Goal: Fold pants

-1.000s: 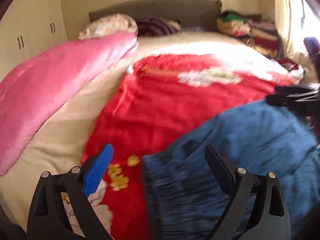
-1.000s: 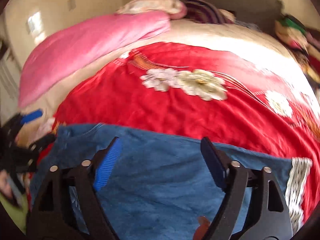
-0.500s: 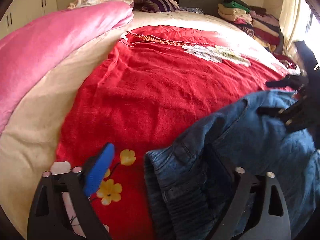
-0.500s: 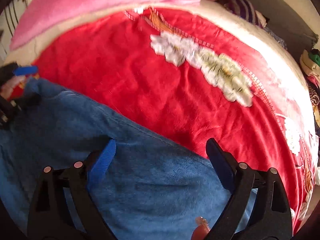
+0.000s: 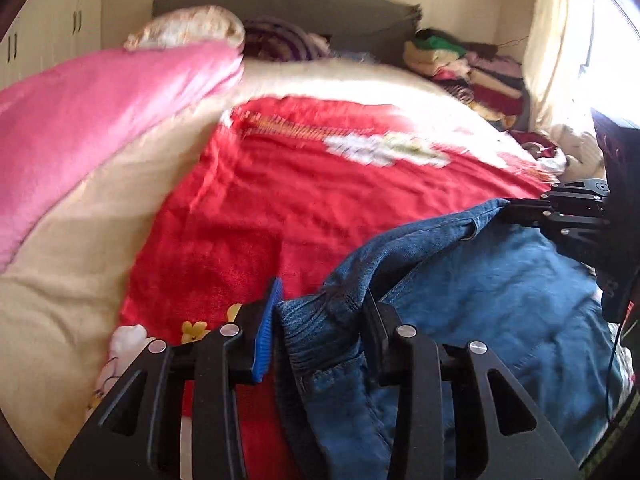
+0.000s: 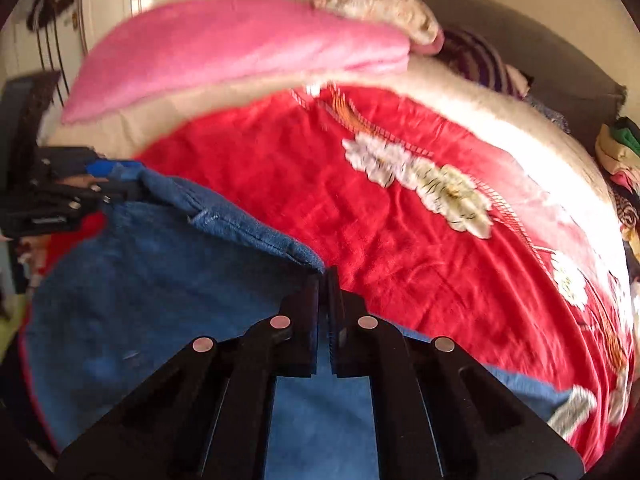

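The left gripper (image 5: 320,312) has its 2 fingers drawn in around the bunched elastic waistband of the blue jeans (image 5: 500,300), denim filling the gap between the blue pad and the black finger, so it has hold of that corner. The right gripper (image 6: 326,292) is pinched nearly flat, its 2 fingers pressed on the other corner of the waistband edge where the denim comes to a point at their tips. Between the 2 grippers the waistband runs as a raised fold, and the rest of the jeans spreads below it across the red floral blanket (image 6: 400,220) on the bed (image 5: 60,300). In the left wrist view the right gripper (image 5: 520,212) shows at the far right, clamped on the denim edge; in the right wrist view the left gripper (image 6: 100,184) sits at the far left on the same edge. A pink quilt (image 5: 100,112) lies folded along the bed's side, with pillows (image 5: 188,28) at the grey headboard (image 5: 320,4). A stack of folded clothes (image 5: 472,68) stands by the curtain. Both views are somewhat blurred.
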`<control>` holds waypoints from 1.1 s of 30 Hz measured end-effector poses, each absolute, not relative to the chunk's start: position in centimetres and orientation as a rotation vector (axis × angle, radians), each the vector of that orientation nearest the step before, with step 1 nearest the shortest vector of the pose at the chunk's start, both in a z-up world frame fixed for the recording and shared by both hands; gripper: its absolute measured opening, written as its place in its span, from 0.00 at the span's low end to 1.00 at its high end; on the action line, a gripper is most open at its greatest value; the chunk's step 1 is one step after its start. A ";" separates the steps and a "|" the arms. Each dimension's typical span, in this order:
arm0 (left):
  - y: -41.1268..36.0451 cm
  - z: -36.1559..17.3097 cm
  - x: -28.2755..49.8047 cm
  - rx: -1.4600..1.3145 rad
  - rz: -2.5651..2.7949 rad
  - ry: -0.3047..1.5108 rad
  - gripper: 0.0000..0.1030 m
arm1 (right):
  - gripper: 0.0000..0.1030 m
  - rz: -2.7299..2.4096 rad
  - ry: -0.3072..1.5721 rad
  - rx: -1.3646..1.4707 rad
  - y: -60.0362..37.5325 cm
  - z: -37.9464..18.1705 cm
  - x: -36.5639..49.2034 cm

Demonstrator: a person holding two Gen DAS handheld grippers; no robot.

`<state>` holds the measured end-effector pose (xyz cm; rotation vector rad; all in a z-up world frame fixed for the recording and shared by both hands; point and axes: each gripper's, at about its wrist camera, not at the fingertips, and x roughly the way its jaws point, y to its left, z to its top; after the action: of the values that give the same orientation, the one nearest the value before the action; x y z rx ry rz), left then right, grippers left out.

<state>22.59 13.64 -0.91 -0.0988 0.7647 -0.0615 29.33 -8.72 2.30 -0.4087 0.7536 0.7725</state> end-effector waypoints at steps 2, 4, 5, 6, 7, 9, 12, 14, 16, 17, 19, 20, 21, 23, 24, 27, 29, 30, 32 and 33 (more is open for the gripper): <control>13.1 0.2 21.5 -0.075 -0.082 0.730 0.34 | 0.01 0.777 0.721 -0.372 -10.2 3.7 27.4; 12.3 1.4 19.9 -0.033 -0.107 0.692 0.34 | 0.01 0.781 0.700 -0.332 -11.5 4.9 25.5; 11.9 1.9 19.0 -0.016 -0.117 0.674 0.34 | 0.01 0.788 0.692 -0.310 -12.1 5.4 24.4; 11.5 2.3 17.7 0.003 -0.130 0.655 0.34 | 0.01 0.798 0.684 -0.288 -12.6 5.7 23.4; 11.2 2.5 16.8 0.012 -0.142 0.647 0.34 | 0.01 0.809 0.675 -0.267 -13.4 6.1 21.7; 10.9 2.4 15.2 0.028 -0.158 0.647 0.34 | 0.01 0.842 0.653 -0.259 -14.2 6.3 18.9; 10.5 1.9 12.2 0.050 -0.179 0.655 0.34 | 0.01 0.906 0.649 -0.245 -15.0 5.8 14.4; 10.3 1.7 10.3 0.065 -0.182 0.668 0.34 | 0.01 0.931 0.673 -0.242 -15.2 4.8 11.8; 10.0 1.6 8.7 0.092 -0.187 0.679 0.34 | 0.01 0.959 0.700 -0.231 -15.3 3.6 9.6; 9.8 1.5 8.1 0.104 -0.194 0.689 0.34 | 0.01 0.970 0.715 -0.226 -15.3 3.0 8.7; 9.7 0.9 7.2 0.123 -0.203 0.720 0.35 | 0.01 0.972 0.739 -0.244 -15.1 1.7 7.0; 9.6 0.4 6.7 0.134 -0.202 0.740 0.35 | 0.01 0.974 0.751 -0.241 -15.0 1.2 6.6; 9.5 -0.1 6.1 0.146 -0.203 0.759 0.35 | 0.01 0.977 0.765 -0.241 -14.8 0.7 6.0; 9.4 -0.9 5.2 0.158 -0.203 0.781 0.35 | 0.01 0.977 0.795 -0.246 -14.5 -0.3 5.1; 9.5 -1.2 5.0 0.159 -0.201 0.794 0.35 | 0.01 0.979 0.805 -0.258 -14.2 -0.7 5.0; 9.9 -2.3 5.1 0.158 -0.178 0.850 0.38 | 0.01 0.975 0.822 -0.293 -13.2 -1.6 4.7; 10.1 -2.4 4.9 0.150 -0.163 0.861 0.40 | 0.01 0.980 0.846 -0.295 -12.8 -2.2 4.4; 10.3 -2.2 4.7 0.144 -0.156 0.862 0.41 | 0.01 0.978 0.847 -0.304 -12.5 -2.4 4.3; 10.4 -1.9 4.4 0.145 -0.138 0.865 0.47 | 0.01 0.973 0.850 -0.312 -12.2 -2.7 4.2; 10.6 -1.8 4.1 0.148 -0.132 0.864 0.48 | 0.01 0.973 0.848 -0.308 -12.3 -2.7 4.2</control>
<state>4.13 10.56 -1.77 0.1478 0.8642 -0.1315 4.20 -12.29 -2.70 -0.3082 0.8478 0.9727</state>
